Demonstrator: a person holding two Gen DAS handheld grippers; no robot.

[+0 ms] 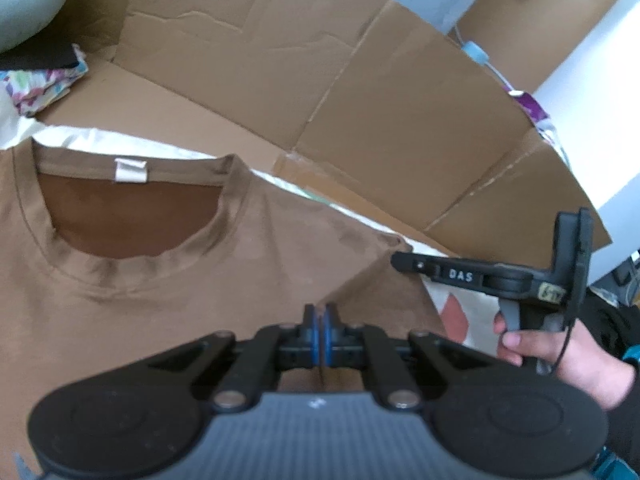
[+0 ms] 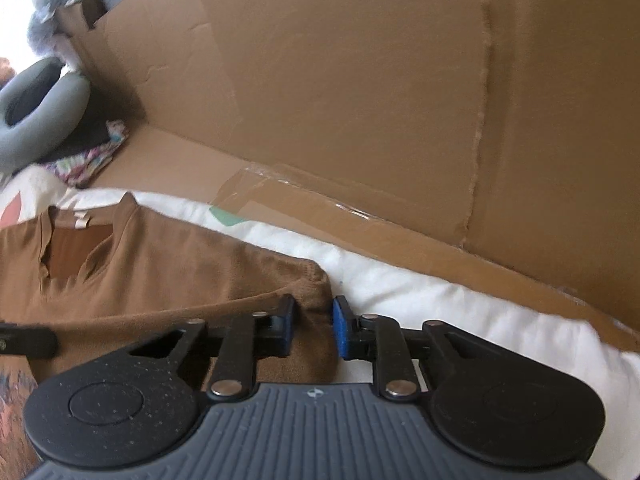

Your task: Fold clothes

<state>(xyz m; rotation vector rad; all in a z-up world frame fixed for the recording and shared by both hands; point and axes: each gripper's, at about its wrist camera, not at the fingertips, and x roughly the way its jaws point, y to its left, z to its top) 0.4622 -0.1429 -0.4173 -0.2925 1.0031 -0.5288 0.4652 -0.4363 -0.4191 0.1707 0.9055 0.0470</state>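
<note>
A brown T-shirt (image 1: 160, 280) lies face up on white bedding (image 2: 400, 280), neckline and white label toward the top. My left gripper (image 1: 321, 316) is shut on a fold of the shirt below the collar, pads together. A raised crease runs from there toward the shirt's right shoulder corner. My right gripper (image 2: 313, 320) sits at that corner of the T-shirt (image 2: 180, 264). Its jaws stand a narrow gap apart with brown fabric between the pads and no visible squeeze. From the left wrist view the right gripper (image 1: 398, 260) shows side-on, held by a hand (image 1: 560, 352).
Flattened cardboard (image 2: 360, 100) rises as a wall behind the bedding and covers the far side. A grey ring cushion (image 2: 36, 120) and a patterned cloth (image 2: 88, 160) sit at the back left. Patterned bedding (image 1: 456, 316) shows beside the shirt's right edge.
</note>
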